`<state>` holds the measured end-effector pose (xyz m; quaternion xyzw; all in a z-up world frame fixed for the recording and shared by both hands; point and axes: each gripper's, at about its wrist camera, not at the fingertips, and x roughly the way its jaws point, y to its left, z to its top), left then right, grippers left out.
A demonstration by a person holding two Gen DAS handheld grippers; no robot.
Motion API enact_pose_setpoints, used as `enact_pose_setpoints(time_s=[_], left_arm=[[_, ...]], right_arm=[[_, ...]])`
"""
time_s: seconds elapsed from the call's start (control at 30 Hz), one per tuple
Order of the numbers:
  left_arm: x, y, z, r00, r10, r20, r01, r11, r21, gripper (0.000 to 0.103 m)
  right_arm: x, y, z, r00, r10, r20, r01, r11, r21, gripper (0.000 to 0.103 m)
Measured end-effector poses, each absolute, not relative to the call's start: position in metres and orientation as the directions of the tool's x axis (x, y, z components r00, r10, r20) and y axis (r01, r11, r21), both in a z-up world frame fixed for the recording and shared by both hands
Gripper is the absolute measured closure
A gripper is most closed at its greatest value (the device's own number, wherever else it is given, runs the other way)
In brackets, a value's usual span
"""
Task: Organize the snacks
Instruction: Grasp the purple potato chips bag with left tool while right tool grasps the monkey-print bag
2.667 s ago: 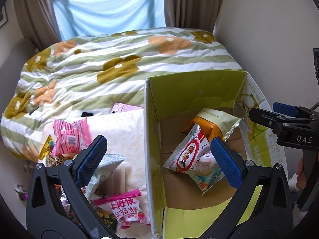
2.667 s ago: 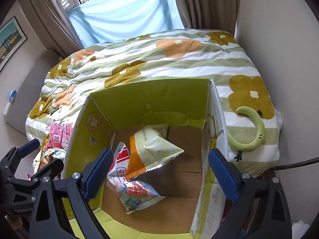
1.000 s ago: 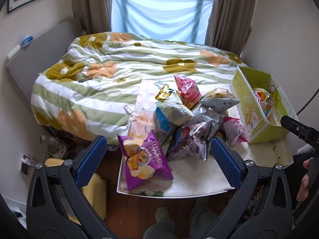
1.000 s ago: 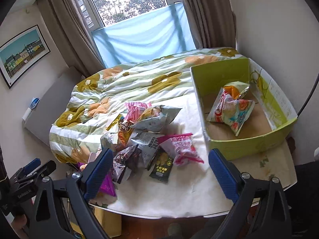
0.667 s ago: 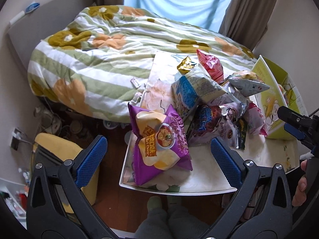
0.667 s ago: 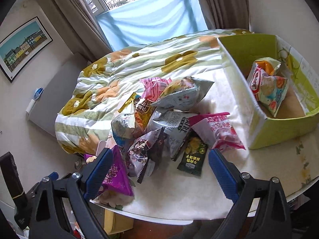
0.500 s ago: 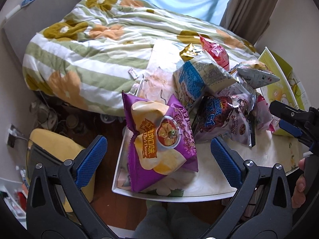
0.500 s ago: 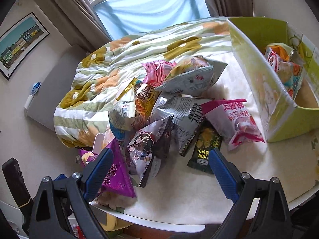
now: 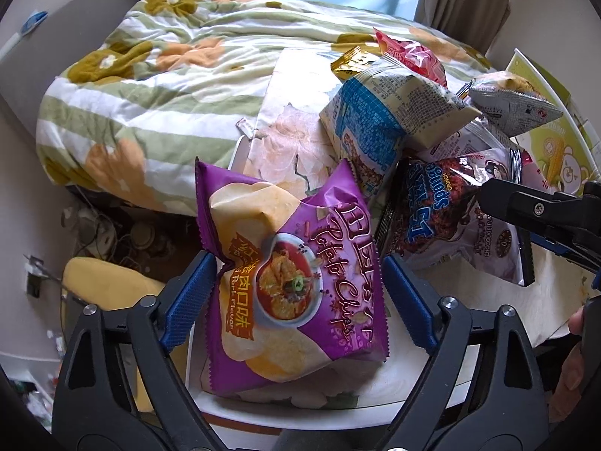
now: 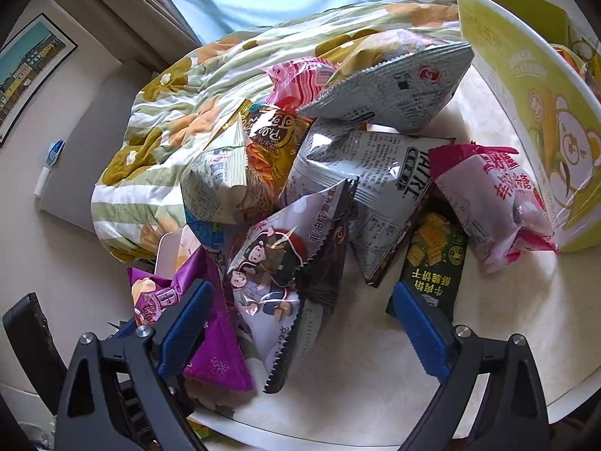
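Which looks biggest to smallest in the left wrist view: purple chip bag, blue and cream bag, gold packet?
1. purple chip bag, though it lies nearest the camera, which inflates it
2. blue and cream bag
3. gold packet, mostly hidden

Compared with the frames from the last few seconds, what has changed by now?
Both grippers left the green box and dropped to the snack pile. The left gripper has just been closing around the purple chip bag, pads at its edges. The right gripper hangs open over the monkey-print bag. The snacks themselves have not moved.

Purple potato-chip bag (image 9: 296, 282) flat at table's near edge
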<state>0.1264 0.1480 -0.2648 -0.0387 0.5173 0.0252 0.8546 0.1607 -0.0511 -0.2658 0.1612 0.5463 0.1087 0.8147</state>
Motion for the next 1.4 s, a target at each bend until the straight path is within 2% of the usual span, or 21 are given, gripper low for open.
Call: enact_pose_setpoints(time_s=[0.37, 0.6, 1.07, 1.17, 1.4], left_arm=[[0.121, 0.154, -0.266, 0.441, -0.004, -0.897, -0.058, 0.998, -0.033, 0.031], [0.115, 0.158, -0.264, 0.442, -0.019, -0.897, -0.067, 0.996, -0.054, 0.031], [0.107, 0.156, -0.257, 0.455, -0.012, -0.891, -0.085, 0.995, -0.057, 0.032], [0.102, 0.158, -0.252, 0.462, -0.014, -0.887, -0.092, 0.994, -0.064, 0.033], [0.089, 0.164, -0.23, 0.492, -0.02, -0.87, -0.105, 0.991, -0.082, 0.033]], right_arm=[[0.177, -0.037, -0.283, 0.331, 0.386, -0.861, -0.005, 0.913, 0.407, 0.01], [0.19, -0.031, -0.291, 0.305, 0.392, -0.868, 0.001, 0.911, 0.411, 0.012], [0.181, -0.032, -0.294, 0.279, 0.416, -0.865, -0.028, 0.904, 0.426, 0.041], [0.175, -0.034, -0.292, 0.277, 0.421, -0.864, -0.037, 0.903, 0.428, 0.045], [0.161, -0.04, -0.277, 0.288, 0.424, -0.859, -0.059, 0.903, 0.426, 0.048]])
